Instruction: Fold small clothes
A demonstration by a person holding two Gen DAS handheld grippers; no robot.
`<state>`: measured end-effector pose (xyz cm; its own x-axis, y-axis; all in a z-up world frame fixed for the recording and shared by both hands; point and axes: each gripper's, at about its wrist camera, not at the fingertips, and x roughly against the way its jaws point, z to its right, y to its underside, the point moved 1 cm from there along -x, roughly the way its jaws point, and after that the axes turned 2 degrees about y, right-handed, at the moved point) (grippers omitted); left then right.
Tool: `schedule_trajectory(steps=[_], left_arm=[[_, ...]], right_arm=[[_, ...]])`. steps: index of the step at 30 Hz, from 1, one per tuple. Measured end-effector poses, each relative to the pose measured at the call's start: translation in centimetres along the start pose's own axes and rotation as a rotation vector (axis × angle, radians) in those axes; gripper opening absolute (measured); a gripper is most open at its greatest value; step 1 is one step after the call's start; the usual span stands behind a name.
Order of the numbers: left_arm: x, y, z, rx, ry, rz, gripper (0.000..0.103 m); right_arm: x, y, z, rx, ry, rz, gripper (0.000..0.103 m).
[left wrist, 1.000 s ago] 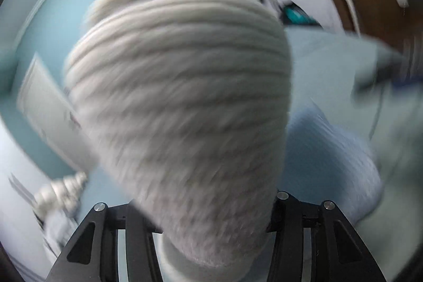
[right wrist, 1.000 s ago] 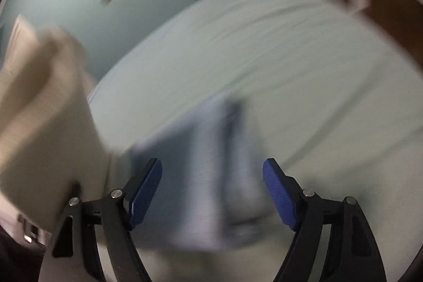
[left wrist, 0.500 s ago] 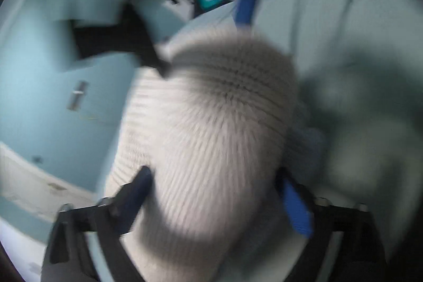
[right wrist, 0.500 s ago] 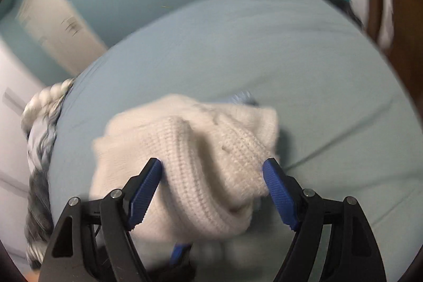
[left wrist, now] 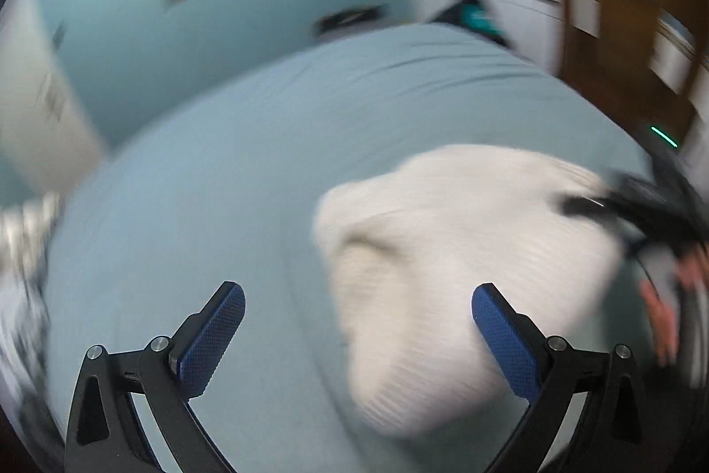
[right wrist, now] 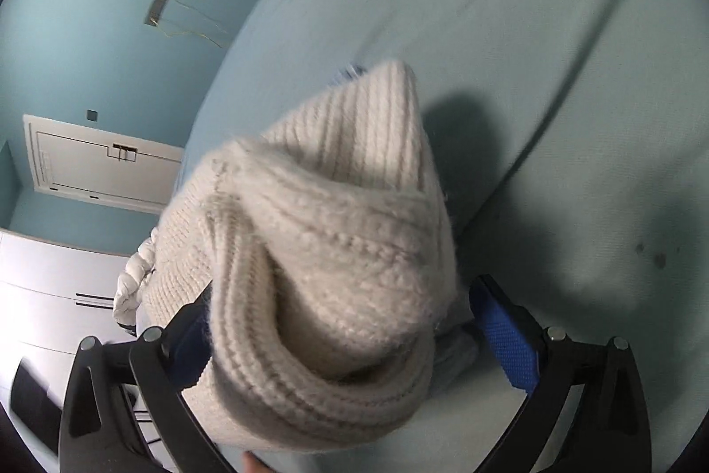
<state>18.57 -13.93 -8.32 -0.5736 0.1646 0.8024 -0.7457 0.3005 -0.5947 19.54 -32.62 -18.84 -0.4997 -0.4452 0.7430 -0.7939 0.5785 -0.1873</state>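
The left gripper (left wrist: 358, 333) is empty, fingers spread wide above the bed (left wrist: 248, 180). The cream knit hat (right wrist: 319, 251) lies bunched on the sheet between the parted fingers of the right gripper (right wrist: 350, 340), ungrasped. Folding looks barely begun; flattening and folding remain.

Motion blur smears the left view; the cream beanie (right wrist: 319, 251) hides the right hand-held gripper's (right wrist: 350, 335) left pad.

Left wrist view motion-blurred, right sharper, soft shadows, fisheye-warped edges
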Motion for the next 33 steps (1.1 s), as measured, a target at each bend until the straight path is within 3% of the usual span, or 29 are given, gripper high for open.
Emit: schedule_trajectory(steps=[3,5,7,9,12,14,16,17,23,25,28,33], left_arm=[[-3.8,0.1,-2.9,0.179,0.033,-0.113,0.103],[-6.0,2.2,-3.4,0.248,0.092,-0.171,0.103],[-6.3,2.7,-3.9,0.317,0.138,-0.14,0.103],[-6.8,3.2,-3.8,0.345,0.151,-0.153,0.103],[-6.0,4.4,-4.8,0.342,0.133,-0.152,0.103],[-5.2,4.8,-4.6,0.31,0.105,-0.131,0.103],[-4.9,4.9,-4.3,0.295,0.091,-0.123,0.103],[-4.7,4.9,-4.6,0.291,0.094,-0.136,0.103],[-4.5,4.6,-6.9,0.343,0.129,-0.15,0.103],[-4.5,4.5,-7.3,0.348,0.138,-0.176,0.103],[-4.5,3.5,-7.7,0.35,0.173,-0.216,0.103],[-4.1,1.6,-9.6,0.384,0.312,-0.168,0.103]], right_arm=[[0.3,0.8,-0.9,0.012,0.036,0.045,0.101],[2.2,1.3,-2.6,0.073,0.075,0.141,0.101],[4.5,2.8,-5.0,0.174,0.151,0.288,0.101],[6.5,4.1,-7.2,0.283,0.17,0.423,0.102],[7.7,4.9,-8.4,0.404,0.126,0.492,0.102],[5.0,4.8,-9.1,0.463,0.19,0.416,0.102],[1.6,3.8,-7.7,0.469,0.322,0.265,0.102],[0.1,3.1,-6.3,0.445,0.342,0.186,0.101],[-3.3,0.2,1.1,-0.033,-0.07,-0.118,0.102],[-3.4,0.1,1.5,-0.07,-0.098,-0.143,0.102],[-2.4,-0.5,0.5,-0.028,-0.092,-0.106,0.102],[-1.2,-1.9,2.4,-0.113,-0.164,-0.062,0.102]])
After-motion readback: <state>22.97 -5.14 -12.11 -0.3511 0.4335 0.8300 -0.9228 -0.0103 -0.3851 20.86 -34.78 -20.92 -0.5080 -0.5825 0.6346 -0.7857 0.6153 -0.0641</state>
